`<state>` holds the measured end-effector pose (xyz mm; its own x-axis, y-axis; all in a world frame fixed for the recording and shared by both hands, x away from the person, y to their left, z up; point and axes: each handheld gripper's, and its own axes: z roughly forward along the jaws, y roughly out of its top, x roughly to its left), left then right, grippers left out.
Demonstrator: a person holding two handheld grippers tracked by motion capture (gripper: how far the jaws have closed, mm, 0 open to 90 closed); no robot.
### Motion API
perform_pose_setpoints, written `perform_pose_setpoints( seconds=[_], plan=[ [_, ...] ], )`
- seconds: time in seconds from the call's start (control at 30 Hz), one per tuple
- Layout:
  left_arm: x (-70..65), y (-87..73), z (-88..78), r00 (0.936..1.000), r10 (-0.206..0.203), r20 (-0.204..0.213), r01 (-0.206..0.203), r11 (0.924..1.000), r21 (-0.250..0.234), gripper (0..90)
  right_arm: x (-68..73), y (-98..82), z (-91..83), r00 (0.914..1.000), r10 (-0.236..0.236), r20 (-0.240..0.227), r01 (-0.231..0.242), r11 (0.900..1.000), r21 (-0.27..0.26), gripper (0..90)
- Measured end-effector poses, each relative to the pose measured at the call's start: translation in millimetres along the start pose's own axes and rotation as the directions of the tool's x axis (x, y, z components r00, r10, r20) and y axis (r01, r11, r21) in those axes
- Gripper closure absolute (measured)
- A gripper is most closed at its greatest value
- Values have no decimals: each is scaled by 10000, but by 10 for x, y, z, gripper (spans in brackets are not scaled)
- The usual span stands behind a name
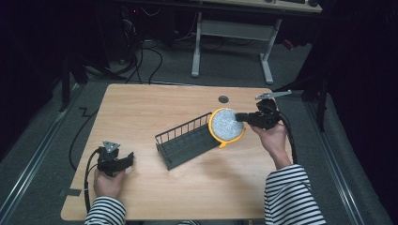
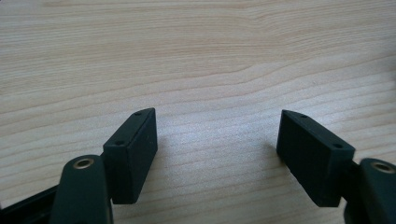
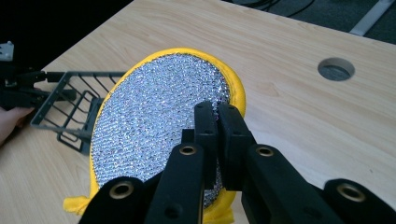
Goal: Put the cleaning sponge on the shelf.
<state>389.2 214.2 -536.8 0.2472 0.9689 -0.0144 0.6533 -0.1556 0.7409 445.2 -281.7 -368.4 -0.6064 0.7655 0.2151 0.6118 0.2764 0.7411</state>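
A round scouring pad [image 1: 226, 124] with a silver mesh face and a yellow rim hangs above the table, just right of a dark wire rack [image 1: 185, 141]. My right gripper [image 1: 240, 117] is shut on the pad's right edge; in the right gripper view its jaws pinch the pad [image 3: 159, 121] near the rim at the gripper [image 3: 217, 112], with the rack [image 3: 70, 112] beyond the pad at the left. My left gripper [image 1: 126, 160] rests on the table at the front left, open, and the left gripper view shows bare wood between the jaws of the gripper [image 2: 217, 135].
The wooden table [image 1: 141, 108] has a round cable hole [image 1: 223, 99] near its back edge. Cables trail from both grippers. Beyond the table stands a white-legged desk [image 1: 234, 28] on a dark floor with cables.
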Motion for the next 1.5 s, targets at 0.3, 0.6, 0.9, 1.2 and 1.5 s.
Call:
perform_pose_setpoints(
  seconds=[0.3, 0.6, 0.9, 1.2, 1.5],
  plan=[
    [-1, 0, 0, 10000, 5, 3, -5, 10000, 5, 293, 117, 295, 309, 9998, -177, -34, 177, 9998, 80, 879],
    [-1, 0, 0, 10000, 3, 1, -3, 10000, 5, 293, 245, 442, 623, 9998, -216, -33, 217, 9993, 318, 879],
    [-1, 0, 0, 10000, 3, 1, -3, 10000, 4, 293, 336, 508, 835, 9995, -298, -70, 301, 9987, 414, 878],
    [-1, 0, 0, 10000, 4, 3, -4, 10000, 5, 293, 372, 481, 1018, 9996, -296, -30, 298, 9983, 503, 877],
    [-1, 0, 0, 10000, 2, 4, -2, 10000, 2, 292, 401, 369, 1125, 9985, -546, 58, 541, 9963, 674, 873]
  ],
)
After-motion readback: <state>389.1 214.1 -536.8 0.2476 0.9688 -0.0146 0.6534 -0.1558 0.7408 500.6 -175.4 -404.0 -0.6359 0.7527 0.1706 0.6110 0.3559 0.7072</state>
